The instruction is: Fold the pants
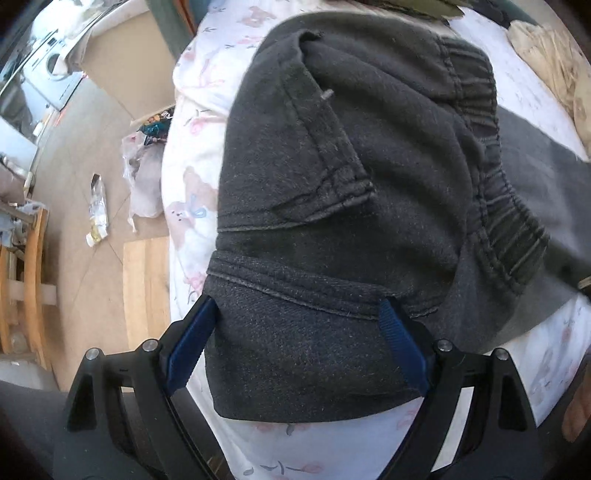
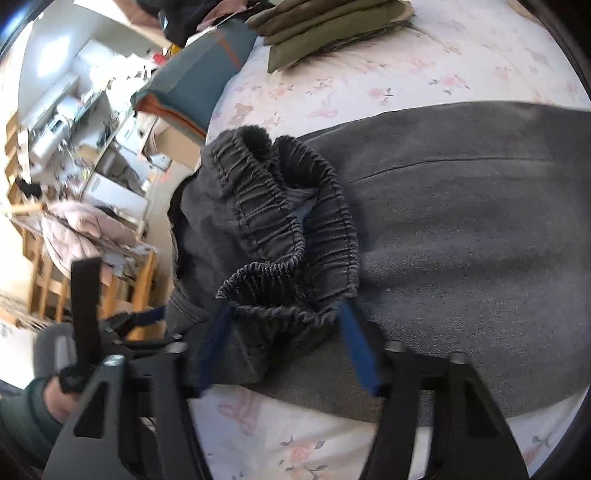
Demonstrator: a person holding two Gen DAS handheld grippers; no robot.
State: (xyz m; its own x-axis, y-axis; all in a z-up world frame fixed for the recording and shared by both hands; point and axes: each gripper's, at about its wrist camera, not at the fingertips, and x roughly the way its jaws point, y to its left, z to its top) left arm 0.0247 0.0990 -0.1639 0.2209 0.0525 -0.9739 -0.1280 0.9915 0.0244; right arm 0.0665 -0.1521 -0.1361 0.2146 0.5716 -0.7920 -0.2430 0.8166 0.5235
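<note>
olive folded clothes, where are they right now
In the right wrist view the olive folded clothes sit at the top on the floral sheet, beyond the grey pants, beside the teal pillow.

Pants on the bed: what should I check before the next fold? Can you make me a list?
1. Pants lying on bed sheet: ok.
2. Waistband flat: not ok, bunched and gaping.
3. Left claw let go: ok, open, fabric between its fingers.
4. Right claw gripping waistband: not ok, jaws wide around it.
5. Olive folded clothes out of the way: ok, apart.
6. Leg ends lined up: cannot tell, out of view.
</note>
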